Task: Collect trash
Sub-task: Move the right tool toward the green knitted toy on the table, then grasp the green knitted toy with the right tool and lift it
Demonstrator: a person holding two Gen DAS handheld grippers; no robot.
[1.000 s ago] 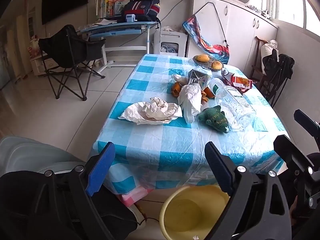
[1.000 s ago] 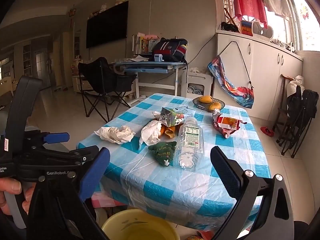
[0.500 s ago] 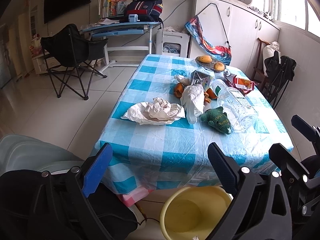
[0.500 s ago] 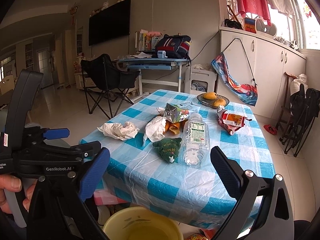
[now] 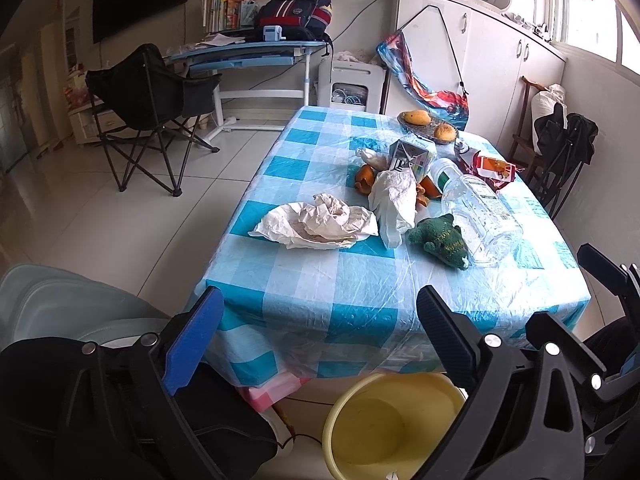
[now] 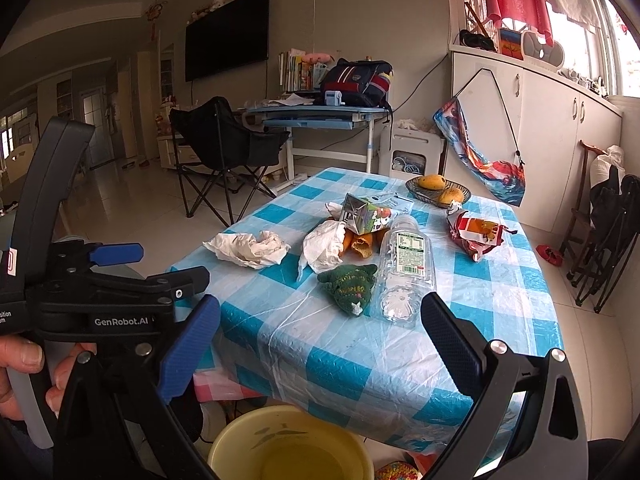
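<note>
Trash lies on the blue-checked table (image 5: pixel 320 280): crumpled paper (image 5: pixel 320 220) (image 6: pixel 248 246), a white bag (image 5: pixel 394 200), a clear plastic bottle (image 5: pixel 476 208) (image 6: pixel 406 268) on its side, a carton (image 5: pixel 412 156), orange peels (image 6: pixel 360 242) and a red snack wrapper (image 6: pixel 478 232). A green plush toy (image 5: pixel 440 236) rests beside the bottle. Below the table's near edge stands a yellow bucket (image 5: pixel 360 400) (image 6: pixel 240 428). My left gripper (image 5: pixel 318 308) is open and holds nothing. My right gripper (image 6: pixel 320 312) is open too, short of the table edge.
A fruit bowl (image 5: pixel 428 124) sits at the table's far end. A black folding chair (image 5: pixel 152 92) and a blue desk (image 5: pixel 248 52) stand on the tiled floor to the left. Folded chairs (image 6: pixel 608 240) lean at the right wall. A hand (image 6: pixel 20 364) grips the left tool's handle.
The right view has dipped and come a little closer to the table. The left gripper's jaws have widened slightly. Nothing on the table has moved.
</note>
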